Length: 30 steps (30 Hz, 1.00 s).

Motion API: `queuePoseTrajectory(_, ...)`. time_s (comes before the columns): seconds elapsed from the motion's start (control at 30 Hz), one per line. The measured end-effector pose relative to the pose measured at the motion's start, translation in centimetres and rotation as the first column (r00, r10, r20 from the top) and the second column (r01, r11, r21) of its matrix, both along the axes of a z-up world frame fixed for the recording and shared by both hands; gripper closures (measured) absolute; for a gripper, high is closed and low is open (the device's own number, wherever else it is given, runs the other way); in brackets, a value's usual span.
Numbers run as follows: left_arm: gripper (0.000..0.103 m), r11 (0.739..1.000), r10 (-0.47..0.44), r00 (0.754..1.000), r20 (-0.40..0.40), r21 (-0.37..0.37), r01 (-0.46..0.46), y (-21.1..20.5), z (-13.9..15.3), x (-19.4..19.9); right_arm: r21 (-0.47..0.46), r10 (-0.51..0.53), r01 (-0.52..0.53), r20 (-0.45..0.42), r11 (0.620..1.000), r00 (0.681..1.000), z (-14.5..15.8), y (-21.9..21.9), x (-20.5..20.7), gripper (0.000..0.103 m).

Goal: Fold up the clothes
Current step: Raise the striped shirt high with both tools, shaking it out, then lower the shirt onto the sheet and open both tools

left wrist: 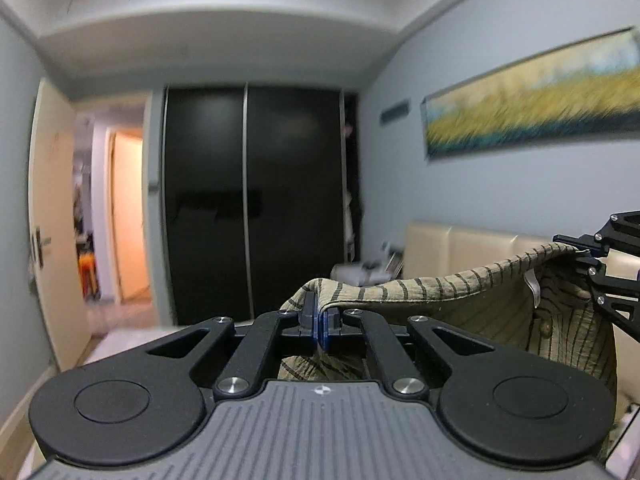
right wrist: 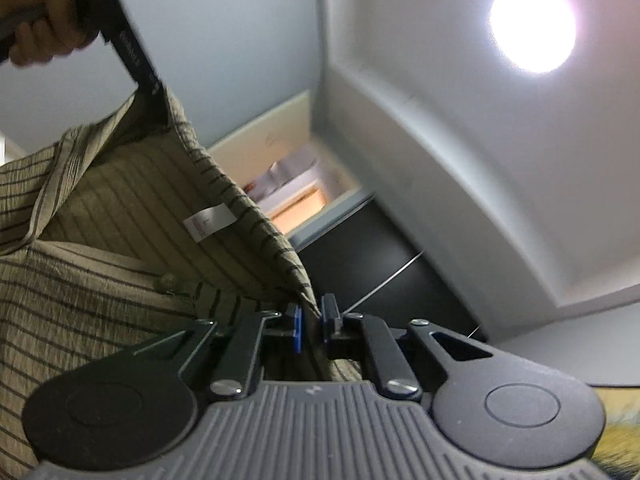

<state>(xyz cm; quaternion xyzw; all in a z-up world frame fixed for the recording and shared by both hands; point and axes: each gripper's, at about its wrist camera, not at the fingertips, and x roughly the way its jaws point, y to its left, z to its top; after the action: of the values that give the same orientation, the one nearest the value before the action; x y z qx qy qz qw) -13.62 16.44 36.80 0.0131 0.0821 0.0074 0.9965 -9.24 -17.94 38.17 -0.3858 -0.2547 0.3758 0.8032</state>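
Note:
An olive shirt with thin dark stripes (left wrist: 460,300) hangs in the air, stretched between both grippers. My left gripper (left wrist: 320,328) is shut on a fold of its upper edge. At the right edge of the left wrist view, my right gripper (left wrist: 586,254) pinches the shirt's other top corner. In the right wrist view the shirt (right wrist: 100,240) fills the left side, showing a white neck label (right wrist: 208,222) and a button (right wrist: 168,280). Its edge runs down between the blue pads of my right gripper (right wrist: 311,330). A hand (right wrist: 44,28) holds the left gripper (right wrist: 154,98) at top left.
Black sliding wardrobe doors (left wrist: 252,200) stand ahead, with an open room door (left wrist: 52,220) on the left. A beige padded headboard (left wrist: 448,248) sits below a long painting (left wrist: 532,96) on the right wall. A bright ceiling lamp (right wrist: 532,28) shines overhead.

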Motion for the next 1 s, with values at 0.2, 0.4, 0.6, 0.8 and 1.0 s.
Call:
queuePoseTrajectory(0.2,0.102,0.993,0.114,0.977,-0.178,-0.016,-0.118,3.7,-9.6,14.7,-0.090,-0.069,0.058,-0.113,0.994,0.991,-6.6,9.8,12.6,0.094)
queuePoseTrajectory(0.4,0.100,0.980,0.177,0.895,-0.409,-0.012,-0.200,7.6,-22.3,27.0,-0.281,-0.172,0.087,-0.294,0.956,0.940,-18.3,21.1,23.0,0.094)
queuePoseTrajectory(0.6,0.080,0.967,0.216,0.764,-0.608,0.023,-0.255,10.5,-34.3,30.8,-0.477,-0.283,0.084,-0.363,0.875,0.888,-31.2,29.0,26.7,0.095)
queuePoseTrajectory(0.8,0.080,0.951,0.155,0.755,-0.637,-0.110,-0.289,12.5,-35.2,31.2,-0.459,-0.355,0.092,-0.529,0.884,0.770,-35.5,30.8,30.0,0.070)
queuePoseTrajectory(1.0,0.080,0.832,0.091,0.818,-0.569,-0.408,-0.377,15.7,-32.3,28.9,-0.394,-0.379,0.130,-0.662,0.910,0.647,-37.6,25.8,29.2,0.069)
